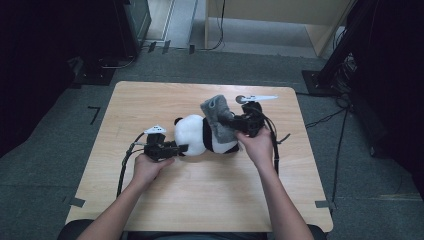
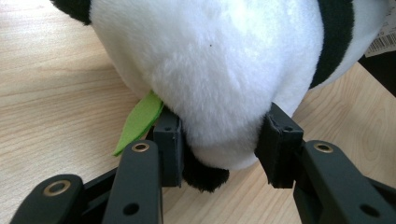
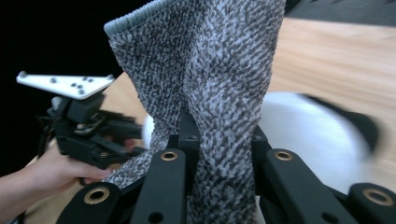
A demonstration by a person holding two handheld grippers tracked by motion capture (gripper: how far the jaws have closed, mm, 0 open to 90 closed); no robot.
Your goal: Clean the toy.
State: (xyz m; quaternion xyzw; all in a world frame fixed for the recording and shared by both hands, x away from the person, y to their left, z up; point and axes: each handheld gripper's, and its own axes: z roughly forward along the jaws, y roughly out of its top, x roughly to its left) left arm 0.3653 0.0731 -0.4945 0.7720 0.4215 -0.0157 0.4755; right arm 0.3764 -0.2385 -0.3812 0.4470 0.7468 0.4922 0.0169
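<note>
panda (image 1: 197,135) lying mid-table (image 1: 150,200), white end pinched in left gripper (image 1: 181,148) jaws, green leaf (image 2: 140,121) just beside one pad | right gripper (image 1: 235,121) clamped on grey sock (image 1: 217,117), held up over panda's dark far end | sock mouth topmost, fabric bunched between the pads

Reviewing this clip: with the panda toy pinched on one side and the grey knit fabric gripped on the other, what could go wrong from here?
1. The left gripper pinches only a soft bulge of the panda; the plush could squeeze out if pulled.
2. The right gripper clamps bunched grey knit fabric; it might slip or stretch rather than slide over the toy.
3. The green felt leaf beside one jaw could snag.
</note>
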